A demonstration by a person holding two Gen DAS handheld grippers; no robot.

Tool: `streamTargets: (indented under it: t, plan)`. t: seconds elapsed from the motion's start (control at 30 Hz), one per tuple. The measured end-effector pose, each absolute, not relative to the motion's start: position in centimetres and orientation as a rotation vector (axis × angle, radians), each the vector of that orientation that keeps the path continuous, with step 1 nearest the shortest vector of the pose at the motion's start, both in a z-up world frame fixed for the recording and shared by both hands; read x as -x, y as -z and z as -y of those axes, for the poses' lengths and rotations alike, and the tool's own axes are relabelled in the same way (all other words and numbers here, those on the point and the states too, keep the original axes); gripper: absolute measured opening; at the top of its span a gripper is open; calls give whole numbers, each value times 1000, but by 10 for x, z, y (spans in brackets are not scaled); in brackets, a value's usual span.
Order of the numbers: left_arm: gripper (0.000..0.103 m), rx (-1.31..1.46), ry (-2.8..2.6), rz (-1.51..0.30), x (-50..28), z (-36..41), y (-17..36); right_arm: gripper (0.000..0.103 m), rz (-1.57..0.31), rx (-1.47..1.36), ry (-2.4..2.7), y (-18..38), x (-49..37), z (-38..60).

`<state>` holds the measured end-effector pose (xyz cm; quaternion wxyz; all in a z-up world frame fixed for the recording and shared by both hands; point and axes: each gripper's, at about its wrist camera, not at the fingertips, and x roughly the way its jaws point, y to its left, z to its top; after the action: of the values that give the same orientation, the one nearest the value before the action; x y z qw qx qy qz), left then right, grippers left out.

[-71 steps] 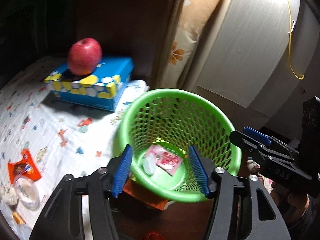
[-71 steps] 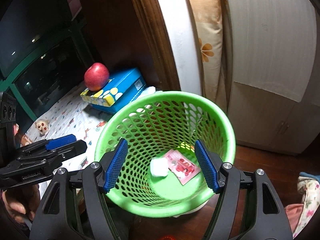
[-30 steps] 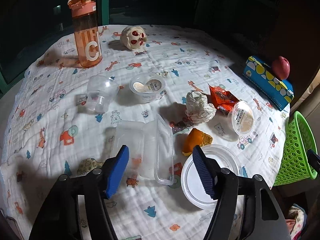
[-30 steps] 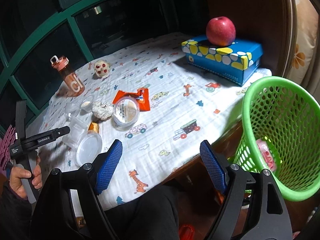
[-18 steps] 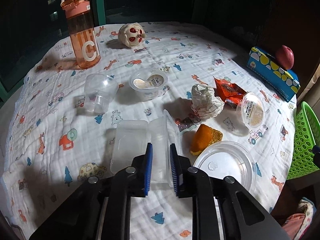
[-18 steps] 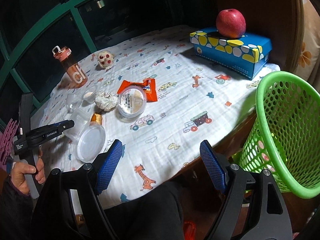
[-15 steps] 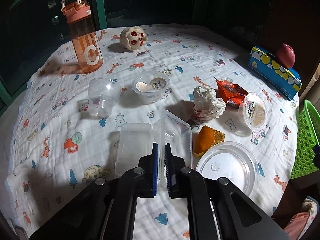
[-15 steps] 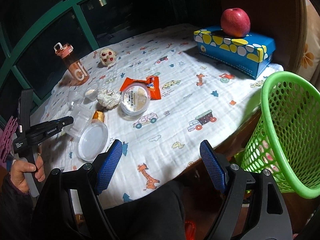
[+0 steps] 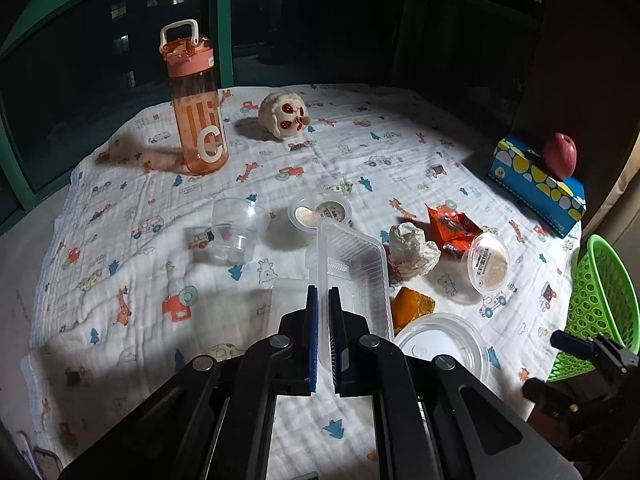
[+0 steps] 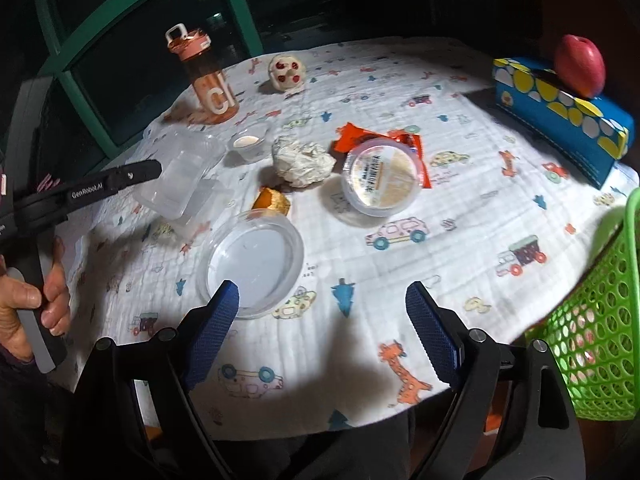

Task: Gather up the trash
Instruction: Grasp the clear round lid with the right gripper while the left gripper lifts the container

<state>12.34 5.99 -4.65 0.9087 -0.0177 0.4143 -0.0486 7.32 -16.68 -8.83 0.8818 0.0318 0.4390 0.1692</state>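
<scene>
While your left gripper [image 9: 323, 334] clamps its jaws on the clear clamshell container's [image 9: 352, 276] raised lid, just left of the round plastic lid [image 10: 256, 262], your right gripper [image 10: 322, 312] hovers with jaws wide apart, the green basket [image 10: 600, 344] far right.

Legible markings:

- Orange water bottle [image 9: 195, 104]: a large white letter "C" on its side, with pale vertical stripes above it. In the right wrist view the same letter shows on the bottle, turned partly away.
- Left gripper [image 10: 132, 178]: "GenRobot.AI" in white lettering along the side of its black finger arm, legible in the right wrist view.
- Sealed round cup [image 10: 380, 176]: dark printed text on its film lid, too small to read.
- Small pudding cup [image 9: 320, 212]: a printed lid label, also illegible.
</scene>
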Motion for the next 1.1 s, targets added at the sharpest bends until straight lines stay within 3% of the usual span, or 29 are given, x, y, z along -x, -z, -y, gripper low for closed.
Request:
streamTargets:
  t: [0.33, 0.57, 1.1]
  plan:
    - [5, 80, 77, -831, -115, -86, 36, 96, -894, 160, -450, 110, -87, 96]
    - [5, 103, 65, -827, -111, -99, 36, 97, -895, 288, -437, 125, -95, 73]
    - [5, 114, 86, -828, -111, -96, 36, 93, -859, 195, -420, 108, -102, 93]
